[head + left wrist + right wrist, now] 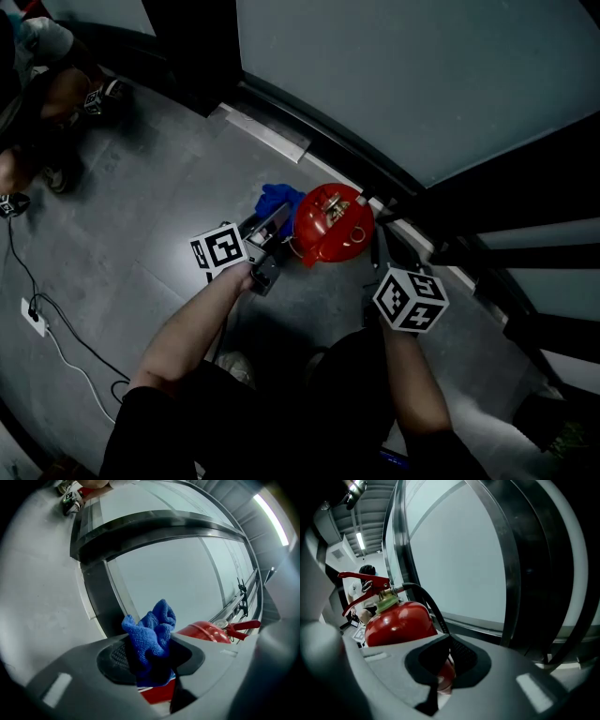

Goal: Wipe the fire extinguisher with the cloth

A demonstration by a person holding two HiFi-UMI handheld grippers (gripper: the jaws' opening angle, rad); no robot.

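Observation:
The red fire extinguisher (pixel 330 228) stands on the grey floor by the glass wall, with its red lever and gauge on top. A crumpled blue cloth (pixel 278 200) lies against its left side, and my left gripper (pixel 271 228) is shut on that cloth (pixel 152 637). From the left gripper view the red tank (pixel 204 631) shows just behind and to the right of the cloth. My right gripper (pixel 377 255) is at the extinguisher's right side, its jaws together (pixel 443 641). The tank (pixel 396 623) rises just beyond them. The black hose (pixel 425 601) runs down behind the jaw tips; whether it is pinched is hidden.
A glass wall (pixel 412 75) with dark metal frames runs behind the extinguisher, above a pale sill strip (pixel 265 132). A second person's shoes (pixel 94 97) are at the upper left. A white cable and plug (pixel 34 316) lie on the floor at the left.

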